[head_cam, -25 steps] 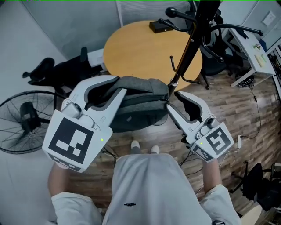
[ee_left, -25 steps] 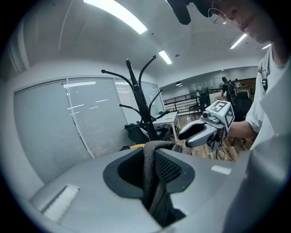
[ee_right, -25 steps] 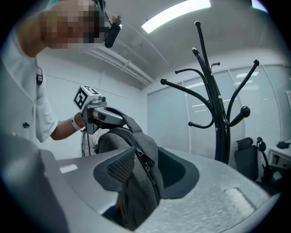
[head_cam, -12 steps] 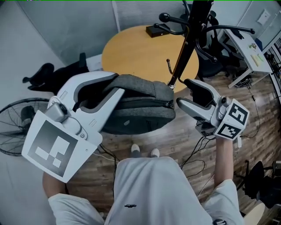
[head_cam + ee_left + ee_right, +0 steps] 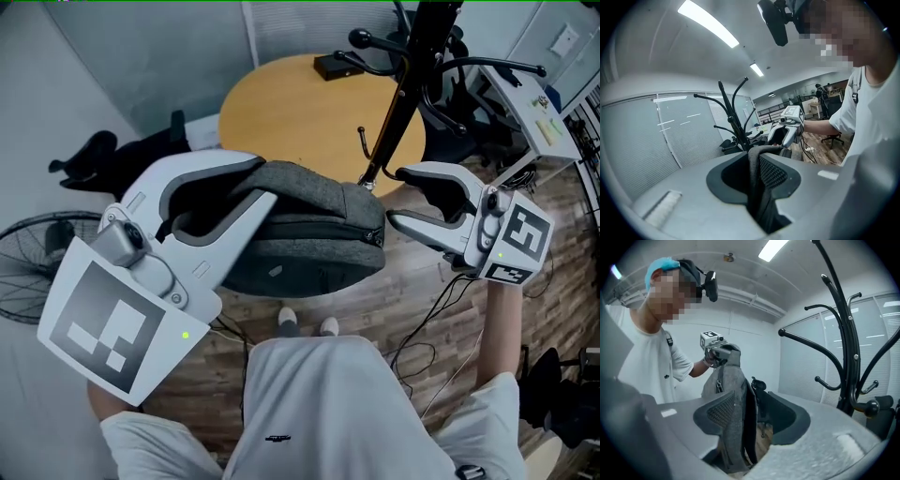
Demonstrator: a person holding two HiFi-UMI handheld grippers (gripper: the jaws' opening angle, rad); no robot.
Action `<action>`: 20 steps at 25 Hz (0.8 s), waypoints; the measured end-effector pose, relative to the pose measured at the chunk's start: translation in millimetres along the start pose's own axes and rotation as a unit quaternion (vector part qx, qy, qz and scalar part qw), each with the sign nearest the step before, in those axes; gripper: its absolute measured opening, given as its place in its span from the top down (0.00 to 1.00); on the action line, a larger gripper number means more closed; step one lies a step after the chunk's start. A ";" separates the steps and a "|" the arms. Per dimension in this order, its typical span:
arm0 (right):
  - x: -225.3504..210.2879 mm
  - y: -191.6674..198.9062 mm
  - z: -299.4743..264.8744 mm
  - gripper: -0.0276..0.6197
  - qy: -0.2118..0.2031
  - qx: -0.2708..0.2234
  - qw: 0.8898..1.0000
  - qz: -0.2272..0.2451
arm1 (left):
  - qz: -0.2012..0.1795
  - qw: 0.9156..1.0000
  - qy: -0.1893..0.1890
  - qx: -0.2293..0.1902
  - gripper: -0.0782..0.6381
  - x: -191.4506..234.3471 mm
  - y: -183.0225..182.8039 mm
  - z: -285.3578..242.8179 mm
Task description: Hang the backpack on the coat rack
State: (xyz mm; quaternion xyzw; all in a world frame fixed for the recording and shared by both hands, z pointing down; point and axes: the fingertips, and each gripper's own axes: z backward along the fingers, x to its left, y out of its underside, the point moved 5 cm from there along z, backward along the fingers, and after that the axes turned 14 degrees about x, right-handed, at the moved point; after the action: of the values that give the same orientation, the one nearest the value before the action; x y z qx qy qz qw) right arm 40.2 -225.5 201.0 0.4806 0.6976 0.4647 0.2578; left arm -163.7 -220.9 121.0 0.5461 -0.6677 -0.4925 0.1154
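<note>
A grey backpack hangs level between my two grippers, in front of the person's legs. My left gripper is shut on the fabric at its left end; in the left gripper view a dark fold is pinched between the pads. My right gripper is at the bag's right end. Its jaws have just been closing. The backpack's edge lies between them against the left pad, and a gap shows at the right pad. The black coat rack stands just behind, with curved hooks at the right.
A round wooden table with a black box stands behind the rack. A floor fan is at the left. Office chairs and a white desk are at the right. Cables lie on the wooden floor.
Both grippers have risen with the backpack. The right gripper swung out to the right and rolled, its jaws coming off the bag's end and standing wider than a second ago.
</note>
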 end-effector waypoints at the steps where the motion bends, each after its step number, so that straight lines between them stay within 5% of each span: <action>1: 2.7 -3.0 2.5 0.64 -0.007 -0.009 1.000 -0.003 | 0.000 1.000 -0.001 0.001 0.77 1.3 -4.1 0.6; 5: 7.7 -12.6 9.4 0.64 -0.005 -0.041 0.999 -0.002 | -0.010 0.999 -0.010 0.030 0.77 6.2 -9.2 3.6; 10: 15.2 -21.6 15.5 0.64 -0.002 -0.072 0.997 -0.002 | -0.018 1.000 -0.012 -0.002 0.76 9.4 -28.8 11.4; 20: -2.5 -35.1 34.2 0.74 0.124 -0.090 0.988 -0.004 | -0.017 0.999 -0.020 -0.025 0.76 39.7 -55.7 -10.4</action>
State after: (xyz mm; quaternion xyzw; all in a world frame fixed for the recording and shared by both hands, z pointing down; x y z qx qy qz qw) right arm 53.7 -217.8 154.5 0.3914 0.6816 0.5802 0.2136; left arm -137.1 -255.4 67.1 0.5444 -0.6478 -0.5220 0.1075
